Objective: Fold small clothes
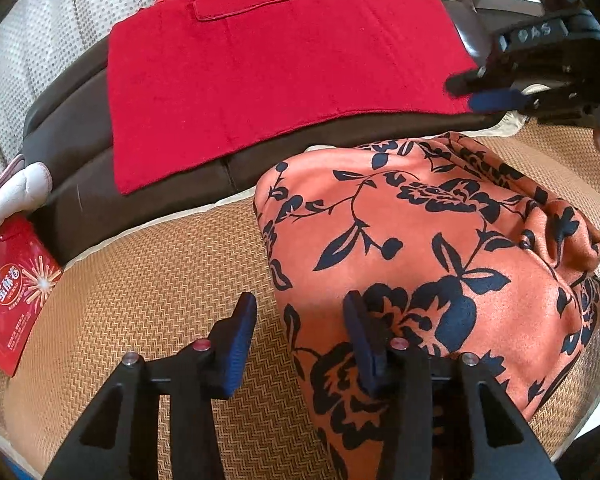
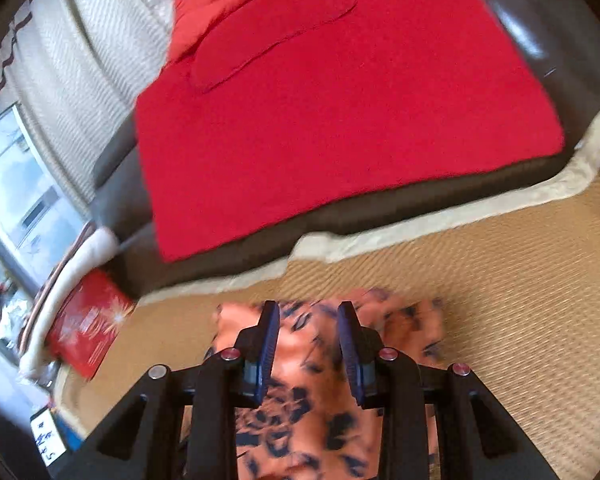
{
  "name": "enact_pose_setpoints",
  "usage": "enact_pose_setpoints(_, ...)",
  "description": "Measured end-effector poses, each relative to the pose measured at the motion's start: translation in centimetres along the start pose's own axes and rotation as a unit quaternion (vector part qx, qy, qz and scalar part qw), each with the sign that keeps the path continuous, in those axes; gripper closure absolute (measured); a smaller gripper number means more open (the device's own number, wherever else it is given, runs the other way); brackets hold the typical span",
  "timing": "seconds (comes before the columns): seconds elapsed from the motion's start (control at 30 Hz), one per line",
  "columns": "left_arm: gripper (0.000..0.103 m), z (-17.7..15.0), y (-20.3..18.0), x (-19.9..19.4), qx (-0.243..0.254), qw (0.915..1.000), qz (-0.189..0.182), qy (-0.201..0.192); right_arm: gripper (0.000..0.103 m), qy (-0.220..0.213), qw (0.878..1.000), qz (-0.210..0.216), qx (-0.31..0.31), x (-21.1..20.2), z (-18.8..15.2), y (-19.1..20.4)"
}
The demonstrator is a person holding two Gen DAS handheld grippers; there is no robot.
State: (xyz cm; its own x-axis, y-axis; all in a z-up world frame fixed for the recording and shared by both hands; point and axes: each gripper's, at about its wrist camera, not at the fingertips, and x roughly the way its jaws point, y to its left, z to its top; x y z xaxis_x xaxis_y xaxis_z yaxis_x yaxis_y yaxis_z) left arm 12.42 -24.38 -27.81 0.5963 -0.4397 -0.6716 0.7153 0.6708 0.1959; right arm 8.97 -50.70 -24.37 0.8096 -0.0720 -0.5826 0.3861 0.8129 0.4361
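Note:
An orange garment with a dark floral print (image 1: pixel 428 248) lies folded and a little bunched on the woven mat (image 1: pixel 148 280). My left gripper (image 1: pixel 300 320) is open over the garment's left edge, with one finger over the mat and the other over the cloth. My right gripper (image 2: pixel 308 332) is open and empty above the garment (image 2: pixel 304 412), which looks blurred in the right wrist view. The right gripper also shows in the left wrist view (image 1: pixel 500 92) at the upper right, above the garment's far corner.
A red towel (image 1: pixel 276 64) is spread over a dark brown cushion (image 1: pixel 72 128) behind the mat. A red snack box (image 1: pixel 12 296) and a white rolled cloth (image 1: pixel 16 192) lie at the left. A white textured cover (image 2: pixel 72 60) lies beyond.

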Motion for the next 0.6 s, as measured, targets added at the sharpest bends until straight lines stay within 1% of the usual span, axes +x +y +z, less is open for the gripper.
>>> enact_pose_setpoints(0.03, 0.057, -0.1, 0.1, 0.0, 0.0, 1.0, 0.0, 0.0, 0.069, 0.024, 1.0, 0.001, -0.01, 0.9, -0.3, 0.4)
enact_pose_setpoints(0.1, 0.057, -0.1, 0.0, -0.1, -0.001, 1.0, -0.001, 0.0, 0.069, 0.057, 0.998, -0.006, -0.022, 2.2, -1.0, 0.7)
enact_pose_setpoints(0.2, 0.057, 0.0, 0.1, -0.2, -0.001, 1.0, -0.001, 0.001, 0.069, 0.139, 0.989, -0.036, -0.028, 5.0, -2.6, -0.2)
enact_pose_setpoints(0.23, 0.057, 0.0, 0.1, -0.2, -0.001, 1.0, 0.0, 0.002, 0.069, 0.157, 0.986, -0.045, -0.022, 5.6, -3.1, -1.0)
enact_pose_setpoints(0.37, 0.056, 0.0, 0.2, -0.3, -0.005, 1.0, 0.001, 0.005, 0.07, 0.142, 0.99, -0.018, 0.009, 4.1, -2.4, -2.1)
enact_pose_setpoints(0.43, 0.056, 0.1, 0.3, -0.2, -0.006, 1.0, 0.001, 0.005, 0.069, 0.112, 0.993, -0.007, 0.025, 3.2, -1.5, -2.5)
enact_pose_setpoints(0.47, 0.056, 0.1, 0.3, -0.1, -0.006, 1.0, 0.002, 0.005, 0.067, 0.103, 0.994, -0.004, 0.025, 3.0, -1.3, -2.5)
enact_pose_setpoints(0.5, 0.056, 0.1, 0.3, -0.1, -0.006, 1.0, 0.002, 0.005, 0.057, 0.093, 0.995, 0.001, 0.025, 3.0, -1.0, -2.5)
enact_pose_setpoints(0.53, 0.056, 0.1, 0.3, -0.1, -0.006, 1.0, 0.002, 0.005, 0.045, 0.081, 0.996, 0.003, 0.025, 2.9, -0.8, -2.5)
enact_pose_setpoints(0.57, 0.056, 0.1, 0.4, 0.0, -0.006, 1.0, 0.001, 0.005, 0.025, 0.071, 0.997, 0.002, 0.028, 3.1, -0.5, -2.6)
enact_pose_setpoints(0.6, 0.056, 0.2, 0.5, 0.1, -0.006, 1.0, 0.0, 0.006, 0.023, 0.066, 0.997, -0.003, 0.03, 3.5, -0.3, -2.5)
